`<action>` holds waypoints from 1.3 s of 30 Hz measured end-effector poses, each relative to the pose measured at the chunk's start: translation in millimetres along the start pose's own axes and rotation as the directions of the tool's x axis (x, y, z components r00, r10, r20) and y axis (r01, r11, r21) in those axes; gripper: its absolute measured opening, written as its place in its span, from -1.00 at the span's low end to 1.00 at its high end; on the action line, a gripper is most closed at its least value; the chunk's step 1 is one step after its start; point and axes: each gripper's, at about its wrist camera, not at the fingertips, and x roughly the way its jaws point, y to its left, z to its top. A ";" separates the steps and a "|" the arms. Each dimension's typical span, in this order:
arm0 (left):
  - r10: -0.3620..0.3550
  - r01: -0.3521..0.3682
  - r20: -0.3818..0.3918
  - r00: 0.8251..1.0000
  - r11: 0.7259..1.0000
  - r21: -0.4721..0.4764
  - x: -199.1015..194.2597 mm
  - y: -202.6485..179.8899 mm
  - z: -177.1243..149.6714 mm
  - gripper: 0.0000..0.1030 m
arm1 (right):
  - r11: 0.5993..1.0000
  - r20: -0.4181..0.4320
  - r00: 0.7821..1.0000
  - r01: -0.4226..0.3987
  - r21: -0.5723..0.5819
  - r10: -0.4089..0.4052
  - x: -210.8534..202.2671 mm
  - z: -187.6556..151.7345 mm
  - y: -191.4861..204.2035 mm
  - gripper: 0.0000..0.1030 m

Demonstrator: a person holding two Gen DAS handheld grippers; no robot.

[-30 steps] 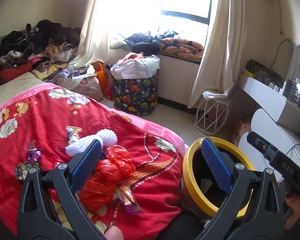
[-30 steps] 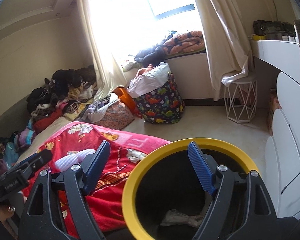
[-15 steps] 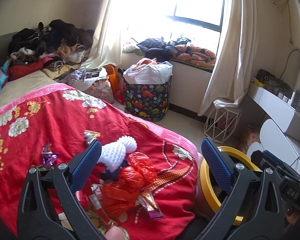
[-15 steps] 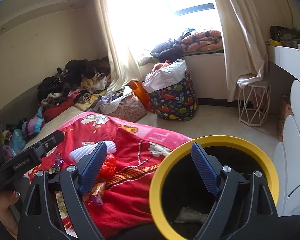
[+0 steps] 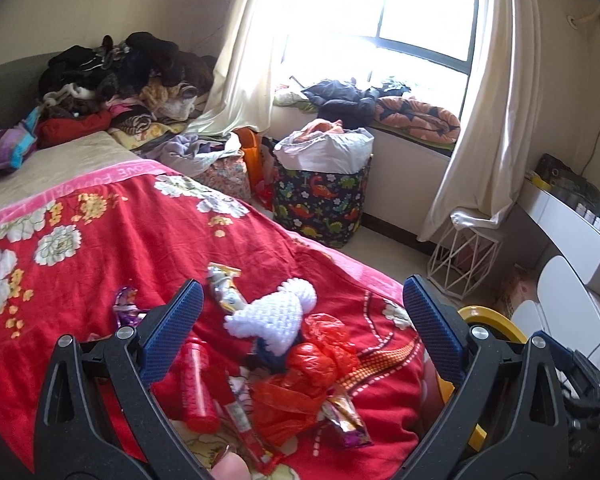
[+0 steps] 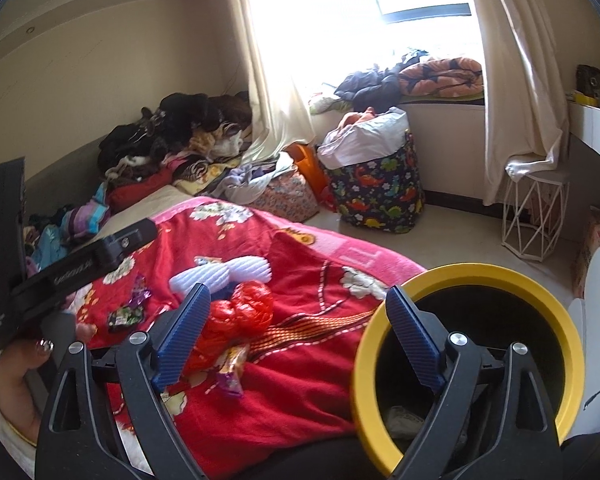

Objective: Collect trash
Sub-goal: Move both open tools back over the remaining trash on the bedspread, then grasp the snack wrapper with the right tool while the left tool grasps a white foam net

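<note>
A crumpled red plastic bag (image 5: 308, 376) lies on the red floral blanket (image 5: 100, 248), with a red tube (image 5: 196, 388), several snack wrappers (image 5: 346, 414) and a white knitted toy (image 5: 272, 312) around it. My left gripper (image 5: 304, 328) is open and empty above this pile. My right gripper (image 6: 300, 340) is open and empty, between the red bag (image 6: 236, 312) and the yellow-rimmed black bin (image 6: 472, 280). The bin stands right of the bed with some trash inside. The bin's rim (image 5: 492, 320) shows at the left view's right edge.
A dinosaur-print basket (image 5: 320, 204) stuffed with laundry stands on the floor by the window. A white wire stool (image 5: 464, 256) stands under the curtain. Clothes are piled at the bed's far end (image 5: 120, 76). A white desk (image 5: 572, 216) runs along the right wall.
Both grippers have drifted left, away from the bin and over the bed. The trash pile sits more centred between the left fingers, and the bin has slid to the right in both views.
</note>
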 end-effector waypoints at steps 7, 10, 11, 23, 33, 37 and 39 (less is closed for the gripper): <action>0.028 -0.029 -0.022 0.999 0.999 -0.036 8.1 24.4 1.7 0.78 | 0.998 -0.050 0.998 -0.038 -0.047 0.036 13.4 -8.9 19.9 0.71; 0.036 -0.038 -0.033 0.999 0.998 -0.045 11.6 32.5 0.5 0.78 | 0.996 -0.080 0.996 -0.055 -0.069 0.050 21.8 -13.6 29.0 0.71; 0.040 -0.042 -0.039 0.998 0.998 -0.048 13.2 35.7 -0.2 0.78 | 0.995 -0.088 0.995 -0.061 -0.074 0.054 24.4 -15.2 31.5 0.71; 0.025 -0.032 -0.111 0.993 0.998 -0.058 36.6 51.6 -6.0 0.74 | 0.986 -0.227 0.971 -0.109 -0.125 0.079 68.6 -37.7 53.3 0.71; -0.015 0.007 -0.197 0.980 0.999 -0.041 61.9 41.6 -12.3 0.43 | 0.987 -0.369 0.925 -0.133 -0.095 0.089 106.8 -54.6 51.5 0.24; -0.018 0.007 -0.228 0.974 0.999 -0.045 71.8 41.0 -16.2 0.40 | 0.985 -0.395 0.914 -0.144 -0.097 0.095 113.1 -60.4 52.4 0.05; -0.019 0.009 -0.239 0.971 0.999 -0.042 75.8 39.7 -17.3 0.40 | 0.984 -0.406 0.908 -0.150 -0.094 0.100 115.7 -63.3 53.3 -0.04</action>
